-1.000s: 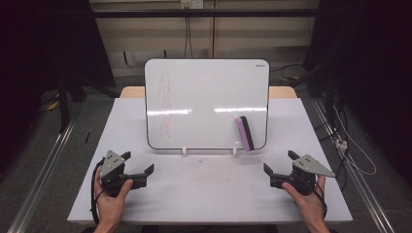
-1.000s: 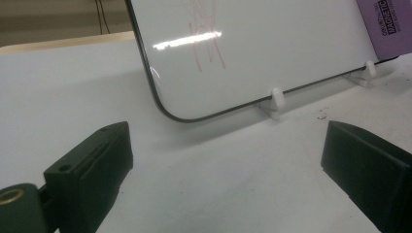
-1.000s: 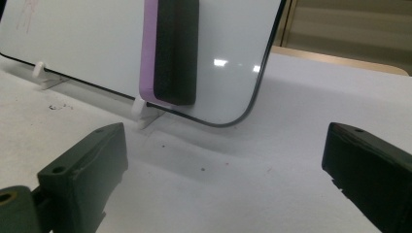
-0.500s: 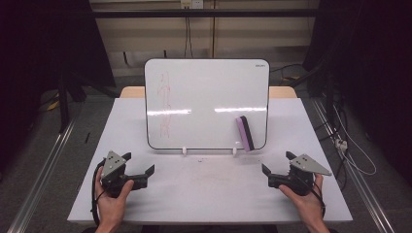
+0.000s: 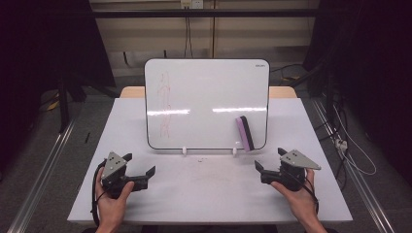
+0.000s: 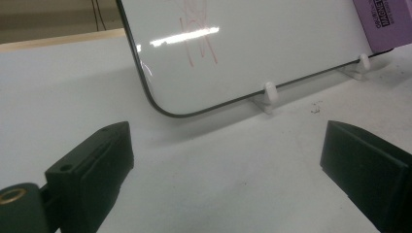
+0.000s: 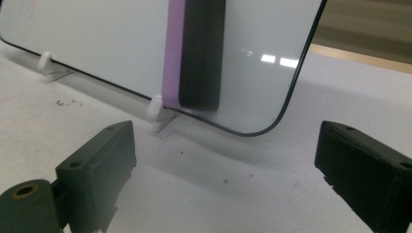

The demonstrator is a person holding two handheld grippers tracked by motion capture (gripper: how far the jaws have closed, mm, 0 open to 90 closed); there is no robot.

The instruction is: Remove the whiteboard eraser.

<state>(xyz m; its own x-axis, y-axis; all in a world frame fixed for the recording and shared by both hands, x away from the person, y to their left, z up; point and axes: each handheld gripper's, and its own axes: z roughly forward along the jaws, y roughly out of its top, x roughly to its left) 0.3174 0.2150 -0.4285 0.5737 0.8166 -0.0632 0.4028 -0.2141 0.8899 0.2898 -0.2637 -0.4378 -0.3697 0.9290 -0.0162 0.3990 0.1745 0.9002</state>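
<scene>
Whiteboard [image 5: 206, 104] upright on two white clips [image 5: 184, 151] at table [image 5: 209, 194] centre, tilted back slightly. Faint red scribble [image 5: 165, 104] down left part of board; in left gripper view same red marks [image 6: 199, 36] near top edge of frame.

Purple-backed eraser [image 5: 245, 133] stuck on board face, lower right corner, black felt side outward, leaning a bit, bottom end near right clip. In right gripper view eraser [image 7: 194, 53] dead ahead, purple strip on left, black pad on right, bottom end just above clip [image 7: 156, 109]. In left gripper view just a purple corner [image 6: 384, 22] at top right, printed label partly readable, too blurred to make out.

Left gripper [image 5: 138, 167] held low over near left of table, jaws spread wide, nothing between, aimed toward board's lower left corner [image 6: 155, 104]. Well apart from board. Left hand [image 5: 111, 204] wrapped round body, cable looping beside wrist.

Right gripper [image 5: 268, 161] held low over near right of table, jaws spread wide, just been closing a touch, nothing between them. Aimed at eraser and board's lower right corner, near but apart, no contact. Right hand [image 5: 299, 196] under the body, grey plate on top.

Small dark specks [image 7: 65, 102] on table in front of clips. Wooden edge [image 5: 282, 91] of a second surface showing behind board on both sides. Dark room, cables on floor right of table.
</scene>
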